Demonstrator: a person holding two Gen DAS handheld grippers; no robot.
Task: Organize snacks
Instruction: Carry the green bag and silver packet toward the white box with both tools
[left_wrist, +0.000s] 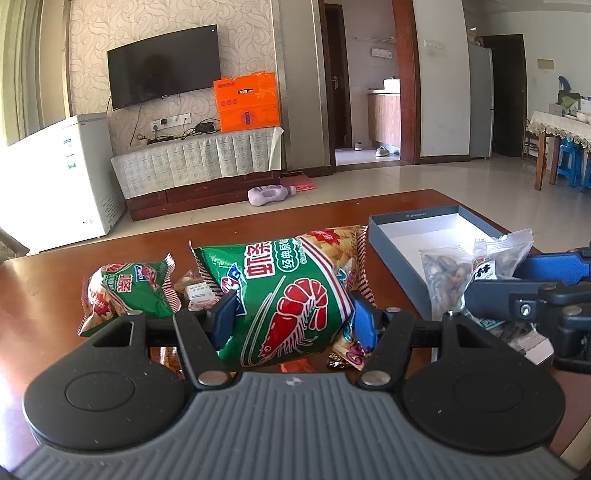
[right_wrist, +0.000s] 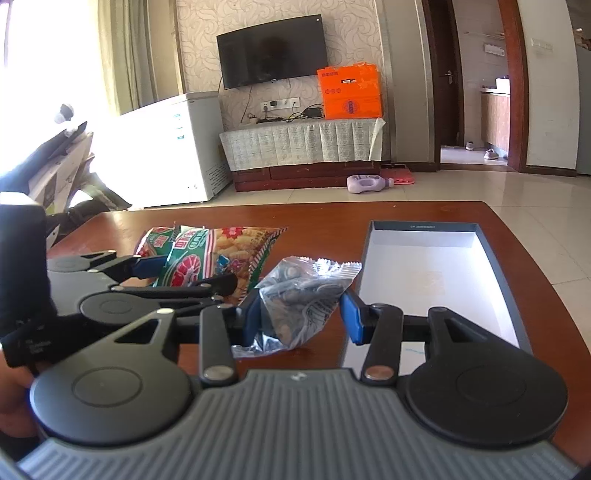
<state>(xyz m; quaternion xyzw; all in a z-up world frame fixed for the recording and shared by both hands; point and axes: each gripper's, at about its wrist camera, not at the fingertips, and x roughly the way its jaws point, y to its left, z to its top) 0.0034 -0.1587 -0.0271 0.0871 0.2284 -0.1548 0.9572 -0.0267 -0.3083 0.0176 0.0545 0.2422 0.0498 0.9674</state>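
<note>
My left gripper (left_wrist: 294, 317) is shut on a large green shrimp-chip bag (left_wrist: 291, 291), its blue pads pressing both sides. A smaller green chip bag (left_wrist: 129, 291) lies on the table to its left. My right gripper (right_wrist: 303, 317) is shut on a clear packet of dark seeds (right_wrist: 303, 295), just left of an open grey box (right_wrist: 421, 226) with a white inside. In the left wrist view the seed packet (left_wrist: 443, 273) hangs over the box's (left_wrist: 413, 218) near corner, with the right gripper (left_wrist: 517, 280) behind it. The right wrist view shows the left gripper (right_wrist: 155, 267) with its chip bag (right_wrist: 184, 266).
Small wrapped snacks (left_wrist: 197, 291) lie under and beside the big bag on the brown wooden table (right_wrist: 314, 218). A hand (right_wrist: 11, 387) holds the left tool. Beyond the table's far edge are tiled floor, a purple bottle (right_wrist: 369, 183), a white freezer (left_wrist: 62, 177) and a TV stand.
</note>
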